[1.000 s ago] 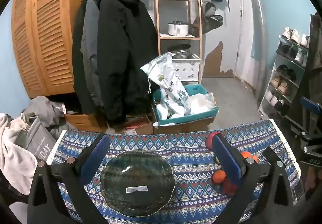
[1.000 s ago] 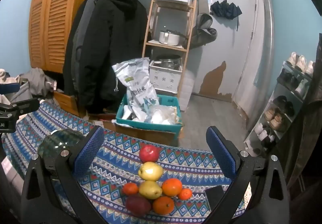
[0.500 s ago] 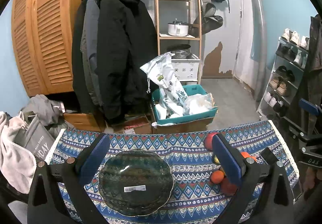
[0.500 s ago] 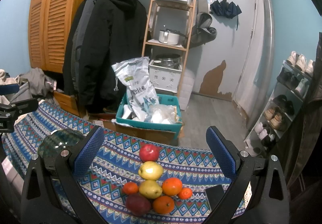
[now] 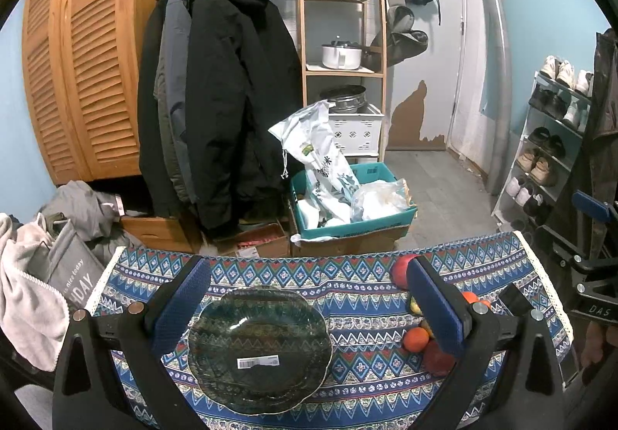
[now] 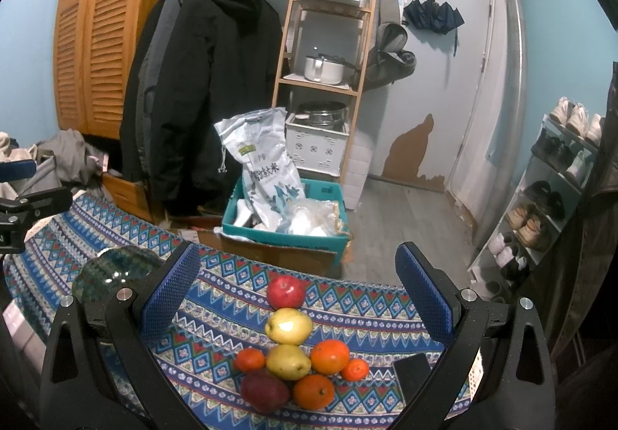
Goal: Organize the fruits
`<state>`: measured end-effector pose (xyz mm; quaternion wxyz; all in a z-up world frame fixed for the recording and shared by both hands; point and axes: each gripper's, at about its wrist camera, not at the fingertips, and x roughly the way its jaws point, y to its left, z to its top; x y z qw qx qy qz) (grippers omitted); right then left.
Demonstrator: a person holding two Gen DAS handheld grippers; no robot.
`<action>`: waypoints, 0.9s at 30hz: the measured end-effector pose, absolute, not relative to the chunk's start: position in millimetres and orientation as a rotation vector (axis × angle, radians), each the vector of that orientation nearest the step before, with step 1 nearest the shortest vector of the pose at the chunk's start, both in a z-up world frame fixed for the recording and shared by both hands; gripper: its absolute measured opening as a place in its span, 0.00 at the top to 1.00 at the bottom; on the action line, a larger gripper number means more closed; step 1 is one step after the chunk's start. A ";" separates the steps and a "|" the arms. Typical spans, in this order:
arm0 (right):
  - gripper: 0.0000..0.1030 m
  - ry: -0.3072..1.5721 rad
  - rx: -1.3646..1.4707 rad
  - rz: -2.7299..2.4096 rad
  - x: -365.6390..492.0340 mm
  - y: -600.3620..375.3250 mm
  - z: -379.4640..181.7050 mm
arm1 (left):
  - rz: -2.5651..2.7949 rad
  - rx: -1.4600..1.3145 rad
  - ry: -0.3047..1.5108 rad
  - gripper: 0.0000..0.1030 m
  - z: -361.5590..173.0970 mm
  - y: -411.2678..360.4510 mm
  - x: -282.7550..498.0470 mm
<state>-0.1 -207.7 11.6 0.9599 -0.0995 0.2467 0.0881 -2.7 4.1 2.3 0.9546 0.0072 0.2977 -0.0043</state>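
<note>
A dark green glass plate [image 5: 259, 347] lies empty on the patterned tablecloth [image 5: 359, 298], between the fingers of my open left gripper [image 5: 309, 298]. It also shows at the left of the right wrist view [image 6: 116, 269]. A pile of fruit sits below my open right gripper [image 6: 295, 287]: a red apple [image 6: 286, 291], two yellow pears [image 6: 289, 325], several oranges [image 6: 329, 356] and a dark red fruit [image 6: 265, 390]. In the left wrist view the fruit [image 5: 416, 339] lies at the right, partly hidden by the right finger.
A black phone [image 6: 411, 376] lies on the cloth right of the fruit. Beyond the table's far edge stand a teal box with bags [image 6: 286, 221], hanging coats [image 5: 220, 101], a wooden shelf [image 5: 342, 43] and a shoe rack [image 6: 556, 179].
Almost nothing has changed. The left wrist view has shifted slightly, so the plate sits a little lower and left in it. Both grippers stay open.
</note>
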 end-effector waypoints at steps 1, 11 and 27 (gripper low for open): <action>0.04 0.501 -0.201 0.178 0.1 -207.9 11.8 | -0.009 0.014 0.605 0.01 2.2 4.0 -2.7; 0.04 0.502 -0.200 0.178 0.7 -207.7 13.6 | -0.009 0.013 0.606 0.01 3.7 2.4 -3.2; 0.04 0.507 -0.201 0.173 -1.8 -217.6 7.9 | -0.008 0.012 0.605 0.01 3.8 2.3 -3.5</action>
